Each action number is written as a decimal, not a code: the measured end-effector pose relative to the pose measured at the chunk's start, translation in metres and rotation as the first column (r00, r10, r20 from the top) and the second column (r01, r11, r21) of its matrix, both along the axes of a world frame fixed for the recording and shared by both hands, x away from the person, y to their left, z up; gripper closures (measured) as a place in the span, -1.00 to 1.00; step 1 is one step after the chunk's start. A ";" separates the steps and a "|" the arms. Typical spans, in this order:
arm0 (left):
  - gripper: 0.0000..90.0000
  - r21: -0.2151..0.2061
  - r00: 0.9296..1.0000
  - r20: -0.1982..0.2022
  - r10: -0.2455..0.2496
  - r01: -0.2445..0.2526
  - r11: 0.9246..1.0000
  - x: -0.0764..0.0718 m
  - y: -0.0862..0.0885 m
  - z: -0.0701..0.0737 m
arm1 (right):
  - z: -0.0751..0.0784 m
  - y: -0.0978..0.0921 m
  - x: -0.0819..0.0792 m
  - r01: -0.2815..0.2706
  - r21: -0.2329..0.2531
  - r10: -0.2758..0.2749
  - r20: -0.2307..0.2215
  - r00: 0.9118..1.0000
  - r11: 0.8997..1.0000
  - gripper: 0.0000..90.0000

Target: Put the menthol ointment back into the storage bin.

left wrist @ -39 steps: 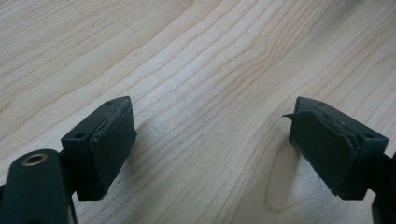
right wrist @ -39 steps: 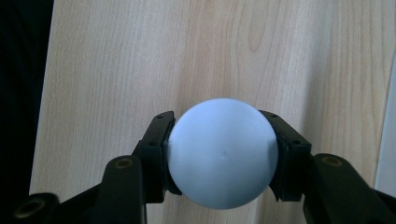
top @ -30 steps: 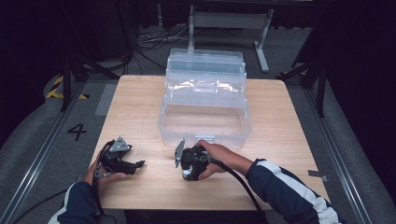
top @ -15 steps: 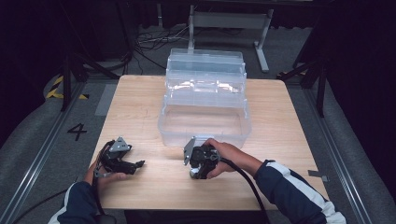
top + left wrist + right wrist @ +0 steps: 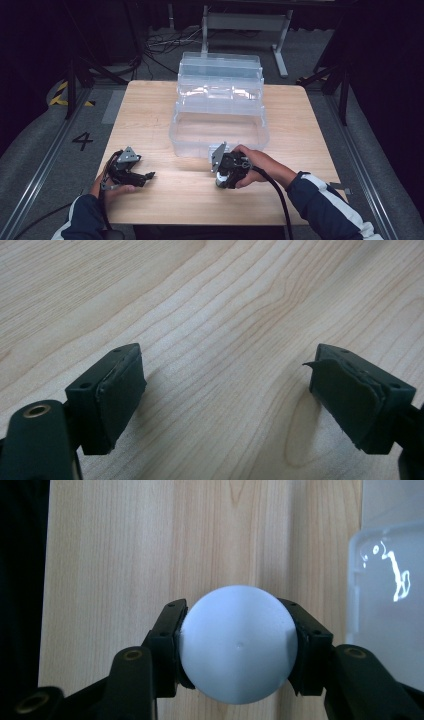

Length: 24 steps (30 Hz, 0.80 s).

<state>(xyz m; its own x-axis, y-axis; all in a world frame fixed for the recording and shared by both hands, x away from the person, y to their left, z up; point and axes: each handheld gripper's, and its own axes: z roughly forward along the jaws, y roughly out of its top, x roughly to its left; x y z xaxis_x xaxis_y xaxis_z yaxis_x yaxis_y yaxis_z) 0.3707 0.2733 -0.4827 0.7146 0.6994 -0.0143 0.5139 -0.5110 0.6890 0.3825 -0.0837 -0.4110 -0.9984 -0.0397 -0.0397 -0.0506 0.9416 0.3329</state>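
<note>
The right hand-held gripper [image 5: 239,652] grips a white ball [image 5: 238,650], not yet in the box [image 5: 219,131] at 12 o'clock, while the left hand-held gripper [image 5: 227,400] rests open on the bench [image 5: 150,115].

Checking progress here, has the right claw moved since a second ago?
Yes. The right claw has slid right along the front wall of the clear bin, gripping a white ball.

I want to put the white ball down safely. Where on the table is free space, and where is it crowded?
Bare wood lies between the left gripper and the right gripper, which holds the white ball. The table's left strip beside the clear box is free too. It is crowded at the box's front wall, close to the right gripper.
</note>
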 end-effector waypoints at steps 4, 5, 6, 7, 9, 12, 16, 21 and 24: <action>-0.67 0.000 1.000 0.000 0.000 0.000 1.000 0.000 0.000 0.000 | 0.002 -0.007 0.001 0.015 -0.001 -0.015 0.001 1.000 1.000 0.12; -0.67 0.000 1.000 0.000 0.001 -0.001 1.000 0.000 0.000 0.000 | 0.003 -0.009 0.001 0.014 0.003 -0.014 0.001 1.000 1.000 0.12; -0.67 -0.001 1.000 0.000 0.001 -0.001 1.000 0.000 0.000 0.000 | 0.003 -0.010 0.000 0.021 0.001 -0.021 0.002 1.000 1.000 0.12; -0.67 -0.001 1.000 0.000 0.001 -0.001 1.000 0.000 0.000 0.000 | 0.004 -0.012 0.001 0.021 0.003 -0.021 -0.001 1.000 1.000 0.12; -0.67 -0.001 1.000 0.000 0.001 -0.001 1.000 0.000 0.000 0.000 | 0.005 -0.013 0.001 0.020 -0.001 -0.020 0.005 1.000 1.000 0.12; -0.67 0.000 1.000 0.000 0.001 -0.001 1.000 0.000 0.000 0.000 | 0.007 -0.016 0.000 0.017 -0.004 -0.017 0.006 1.000 1.000 0.12; -0.67 0.000 1.000 0.000 0.001 -0.001 1.000 0.000 0.000 0.000 | 0.011 -0.022 -0.001 0.020 -0.003 -0.020 0.011 1.000 1.000 0.12; -0.67 -0.001 1.000 0.000 0.002 -0.002 1.000 0.000 0.000 0.000 | 0.016 -0.029 0.000 0.041 -0.010 -0.041 0.027 0.999 0.999 0.12; -0.67 0.000 1.000 0.000 0.001 -0.001 1.000 0.000 0.000 0.000 | 0.025 -0.036 0.000 0.047 -0.002 -0.047 0.038 0.998 0.999 0.12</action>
<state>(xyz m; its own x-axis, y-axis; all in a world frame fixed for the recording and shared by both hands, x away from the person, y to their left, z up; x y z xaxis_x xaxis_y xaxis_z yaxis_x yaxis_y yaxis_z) 0.3707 0.2732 -0.4827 0.7142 0.6998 -0.0147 0.5143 -0.5105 0.6891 0.3827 -0.1196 -0.3860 -0.9969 0.0075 -0.0778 -0.0185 0.9443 0.3285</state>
